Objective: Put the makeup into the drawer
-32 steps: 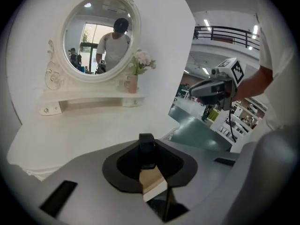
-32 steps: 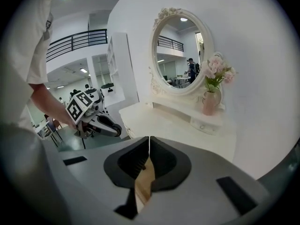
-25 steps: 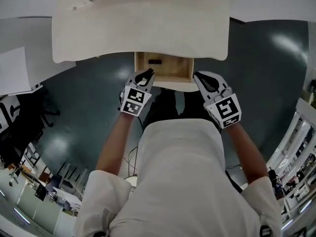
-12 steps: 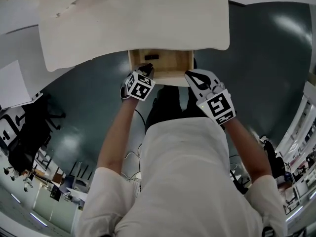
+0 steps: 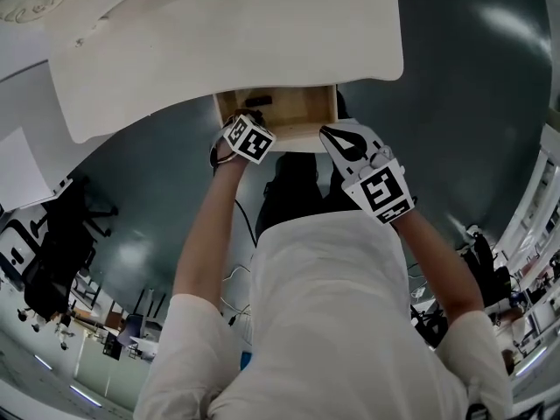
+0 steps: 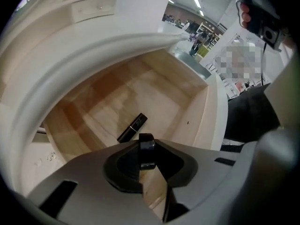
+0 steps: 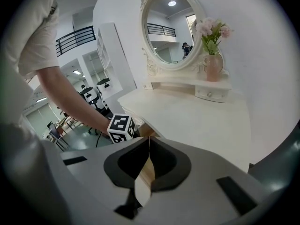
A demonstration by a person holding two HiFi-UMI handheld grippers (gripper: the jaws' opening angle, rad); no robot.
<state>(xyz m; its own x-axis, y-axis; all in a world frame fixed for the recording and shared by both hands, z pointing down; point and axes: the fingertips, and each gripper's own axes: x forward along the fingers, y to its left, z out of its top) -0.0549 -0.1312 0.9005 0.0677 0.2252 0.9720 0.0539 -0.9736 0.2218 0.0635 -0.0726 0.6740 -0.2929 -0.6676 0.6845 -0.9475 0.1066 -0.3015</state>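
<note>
The wooden drawer [image 5: 302,112] of the white dressing table [image 5: 219,42] stands pulled out. My left gripper [image 5: 248,119] points steeply down into the drawer [image 6: 122,97]. It is shut on a small black makeup tube [image 6: 146,150], seen end-on between the jaws. A black lipstick [image 6: 132,127] lies flat on the drawer floor just beyond the jaws. My right gripper [image 5: 332,136] hangs at the drawer's front right corner. In the right gripper view its jaws [image 7: 149,139] are shut with nothing between them.
An oval mirror [image 7: 171,27] and a vase of pink flowers [image 7: 212,55] stand at the back of the table top [image 7: 201,121], above a small shelf drawer [image 7: 208,92]. Dark floor [image 5: 149,191] lies around the table. My body stands close behind the drawer.
My left gripper has moved forward and down into the drawer and tipped steeply downward, still holding the black tube. The right gripper has sunk a little beside the drawer front.
</note>
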